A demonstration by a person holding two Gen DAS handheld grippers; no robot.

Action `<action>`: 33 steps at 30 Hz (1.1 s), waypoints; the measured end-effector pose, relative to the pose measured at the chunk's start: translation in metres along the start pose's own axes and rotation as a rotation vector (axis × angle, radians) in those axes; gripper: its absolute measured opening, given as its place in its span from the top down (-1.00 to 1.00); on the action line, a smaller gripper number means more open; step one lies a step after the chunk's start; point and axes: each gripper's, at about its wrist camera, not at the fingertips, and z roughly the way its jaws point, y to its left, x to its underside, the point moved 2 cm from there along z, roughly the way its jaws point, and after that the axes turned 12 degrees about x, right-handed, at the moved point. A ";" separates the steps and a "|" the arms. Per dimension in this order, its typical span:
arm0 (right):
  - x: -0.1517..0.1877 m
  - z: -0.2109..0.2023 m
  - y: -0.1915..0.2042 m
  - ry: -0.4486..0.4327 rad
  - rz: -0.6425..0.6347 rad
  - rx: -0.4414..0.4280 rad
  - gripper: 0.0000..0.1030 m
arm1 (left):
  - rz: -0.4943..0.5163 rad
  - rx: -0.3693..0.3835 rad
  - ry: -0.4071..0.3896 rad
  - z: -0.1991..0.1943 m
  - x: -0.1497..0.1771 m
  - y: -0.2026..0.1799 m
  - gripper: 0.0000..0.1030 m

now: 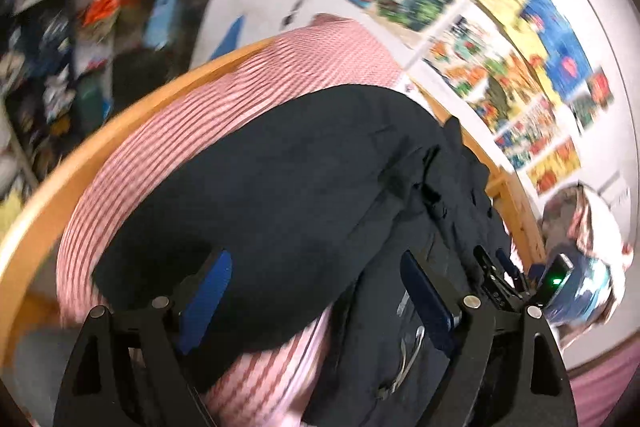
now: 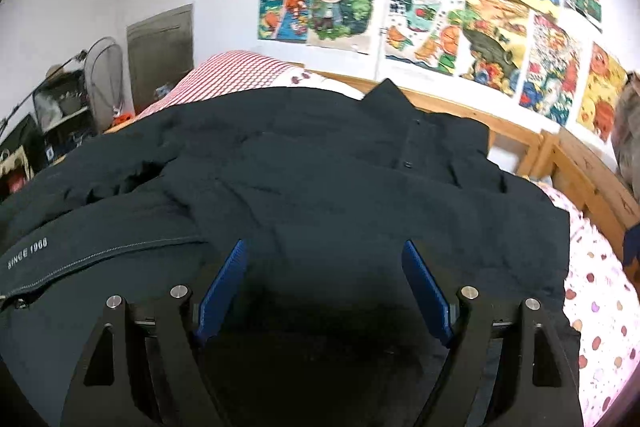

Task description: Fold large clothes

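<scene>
The dark jacket point(image 2: 320, 187) lies spread over the bed point(image 2: 600, 307), its collar at twelve o'clock in the right wrist view. The right hand-held gripper point(image 2: 324, 287) hovers just above its near edge, jaws wide and holding nothing. The left hand-held gripper point(image 1: 316, 291), also spread wide and empty, has the jacket ahead from ten to two o'clock over the pink striped bedding point(image 1: 200, 131).

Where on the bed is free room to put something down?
Bare sheet lies right of the jacket, up to the wooden frame. The checked cover left of the jacket is also free. The middle is crowded by the jacket.
</scene>
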 end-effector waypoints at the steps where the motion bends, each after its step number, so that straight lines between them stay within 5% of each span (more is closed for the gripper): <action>1: 0.000 -0.001 0.004 -0.003 -0.012 0.004 -0.47 | -0.040 0.002 0.004 -0.002 0.007 0.004 -0.66; 12: 0.012 -0.006 -0.001 0.017 0.040 -0.028 -0.47 | -0.396 0.137 0.087 0.035 0.062 0.035 -0.66; 21: 0.013 0.007 -0.007 0.033 0.068 -0.034 -0.47 | -0.421 0.088 -0.118 0.034 0.040 0.051 -0.61; 22: 0.009 0.009 -0.006 0.033 0.066 -0.029 -0.47 | -0.425 0.072 -0.138 0.034 0.037 0.053 -0.55; 24: -0.001 0.015 -0.005 0.029 0.061 -0.024 -0.47 | -0.391 0.029 -0.161 0.032 0.028 0.055 0.01; 27: -0.018 0.025 0.004 0.029 0.037 -0.024 -0.47 | -0.270 -0.030 -0.217 0.024 0.014 0.051 0.38; 33: -0.052 0.059 0.030 0.067 0.039 -0.108 -0.47 | -0.101 -0.045 -0.337 0.001 -0.026 0.036 0.75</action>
